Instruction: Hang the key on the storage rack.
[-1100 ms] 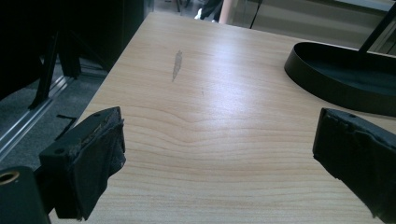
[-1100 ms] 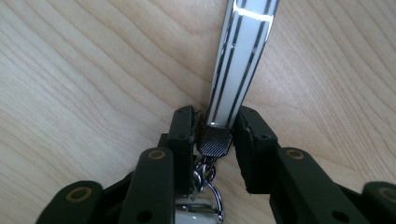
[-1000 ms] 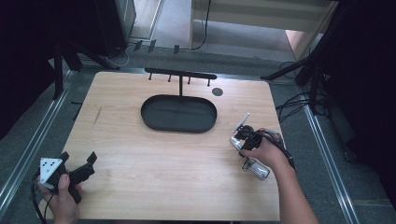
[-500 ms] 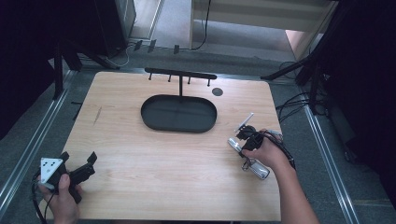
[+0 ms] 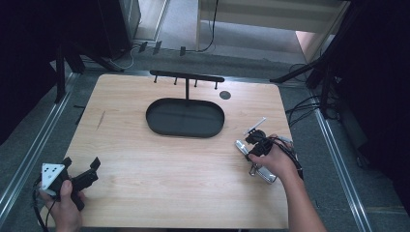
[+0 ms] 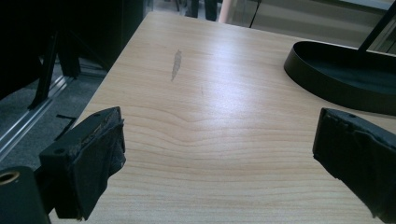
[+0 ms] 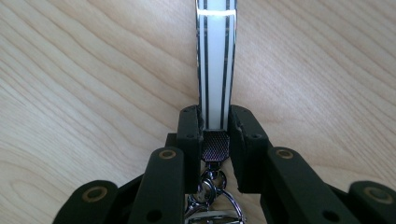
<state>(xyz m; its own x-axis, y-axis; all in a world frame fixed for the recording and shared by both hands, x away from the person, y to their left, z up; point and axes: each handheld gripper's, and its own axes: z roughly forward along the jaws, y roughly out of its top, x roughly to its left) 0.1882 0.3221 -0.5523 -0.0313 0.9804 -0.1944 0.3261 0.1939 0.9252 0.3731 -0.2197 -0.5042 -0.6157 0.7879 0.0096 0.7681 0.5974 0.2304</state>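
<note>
Right gripper [image 5: 255, 136] edges slightly left, jaws clamped on the white strap [image 7: 215, 65] with its metal clasp. Left gripper [image 5: 80, 166] waits, spread wide and empty. Thin strap, narrow pinch: it could slip sideways.

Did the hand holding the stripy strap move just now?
Yes. The right gripper, shut on the striped strap, slid slightly toward the person's left, nearer the black oval tray than before.

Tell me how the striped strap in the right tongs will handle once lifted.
The striped strap, clamped by the right tongs, looks thin and flat, so probably light and floppy. The metal clasp at its end may swing.
</note>
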